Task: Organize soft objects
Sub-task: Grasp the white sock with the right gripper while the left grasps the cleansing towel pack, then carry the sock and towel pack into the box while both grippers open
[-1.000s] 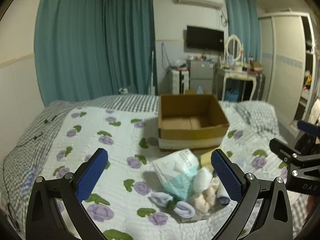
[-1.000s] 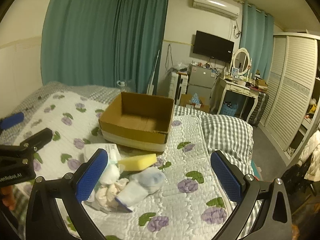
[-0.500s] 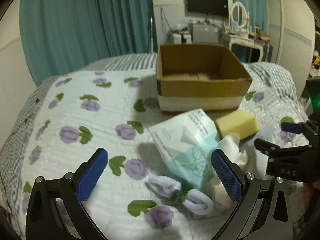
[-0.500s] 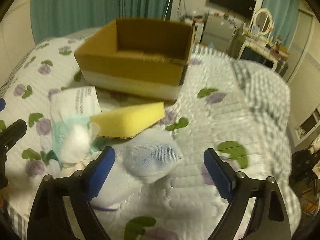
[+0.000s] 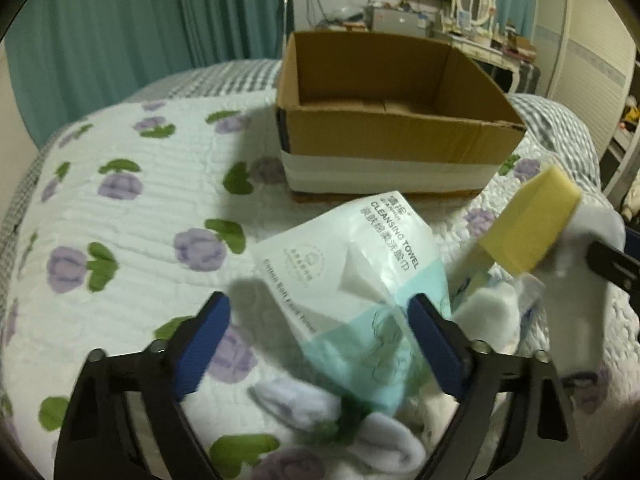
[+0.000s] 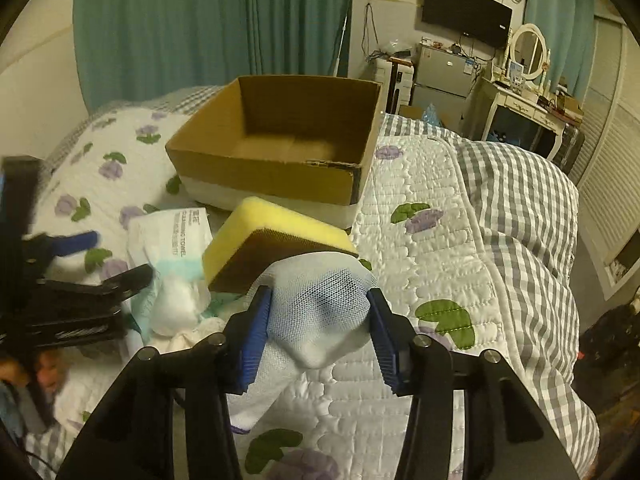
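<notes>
My right tool (image 6: 318, 330) is clamped on a white mesh sock (image 6: 320, 312), its blue pads pressing the bulged toe from both sides. A yellow sponge (image 6: 276, 236) leans tilted on top of the sock, brown scouring face down, so I judge it is only riding there, not gripped, and could slide off once the sock goes toward the box. The sock's cuff end hangs down below the pads to the quilted bed cover (image 6: 432, 208).

My left tool (image 5: 320, 344) is spread wide and holds nothing. It hovers low over the pack of cleansing towels (image 5: 352, 264), one pad to each side of it, which reads to me as lining up to take the pack next. Just below it lie a pale rolled sock pair (image 5: 380, 440) with something dark green between them; blur keeps me from naming that. More white soft items (image 6: 180, 304) sit heaped beside the pack.

The cardboard box (image 6: 288, 152) stands open just beyond the pile on the bed, and what I can see of its floor is bare. So the sorting looks barely started: the soft things are bunched near the box front, a short carry for either tool.
</notes>
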{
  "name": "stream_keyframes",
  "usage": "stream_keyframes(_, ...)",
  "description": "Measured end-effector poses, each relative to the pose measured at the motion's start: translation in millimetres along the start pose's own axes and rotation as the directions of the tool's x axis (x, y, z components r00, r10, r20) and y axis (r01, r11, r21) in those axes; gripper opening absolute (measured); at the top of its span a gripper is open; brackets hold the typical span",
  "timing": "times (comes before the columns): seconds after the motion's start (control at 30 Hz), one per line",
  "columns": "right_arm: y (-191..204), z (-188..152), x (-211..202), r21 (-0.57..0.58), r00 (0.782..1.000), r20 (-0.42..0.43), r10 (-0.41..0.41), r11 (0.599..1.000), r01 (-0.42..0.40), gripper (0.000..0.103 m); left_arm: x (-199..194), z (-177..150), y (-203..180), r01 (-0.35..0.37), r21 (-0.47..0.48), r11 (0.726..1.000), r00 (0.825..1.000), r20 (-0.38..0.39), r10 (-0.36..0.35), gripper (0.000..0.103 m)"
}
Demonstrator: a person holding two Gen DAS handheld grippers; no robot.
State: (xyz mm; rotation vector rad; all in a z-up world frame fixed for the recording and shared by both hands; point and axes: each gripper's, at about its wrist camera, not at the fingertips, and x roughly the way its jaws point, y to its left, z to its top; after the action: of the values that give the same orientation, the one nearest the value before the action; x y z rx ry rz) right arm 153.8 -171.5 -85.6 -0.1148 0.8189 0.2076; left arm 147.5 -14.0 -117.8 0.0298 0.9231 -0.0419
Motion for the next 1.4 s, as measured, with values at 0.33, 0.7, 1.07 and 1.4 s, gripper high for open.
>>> stream_keyframes(0.33,-10,-10,2,0.016,0.999,-0.037,-0.015,1.000,0.015,0.047,12,-1,3,0.065,-0.011,0.998,0.997,-0.040,-0.065,0.030)
stream_keyframes(0.7,-8,-4,-48,0.039,0.998,0.053,0.038,0.998,-0.040,0.047,-33,5,5,0.052,0.020,0.998,0.995,0.083,-0.053,0.011)
stream_keyframes(1.07,6,14,-94,0.025,0.989,0.149,0.008,1.000,-0.012,0.046,-90,23,19,0.015,0.034,0.999,0.978,0.207,-0.021,0.010)
stream_keyframes(1.4,23,51,-118,-0.052,0.971,0.239,-0.020,0.998,0.033,0.046,-128,58,18,0.000,0.069,0.998,0.957,0.288,-0.020,0.010)
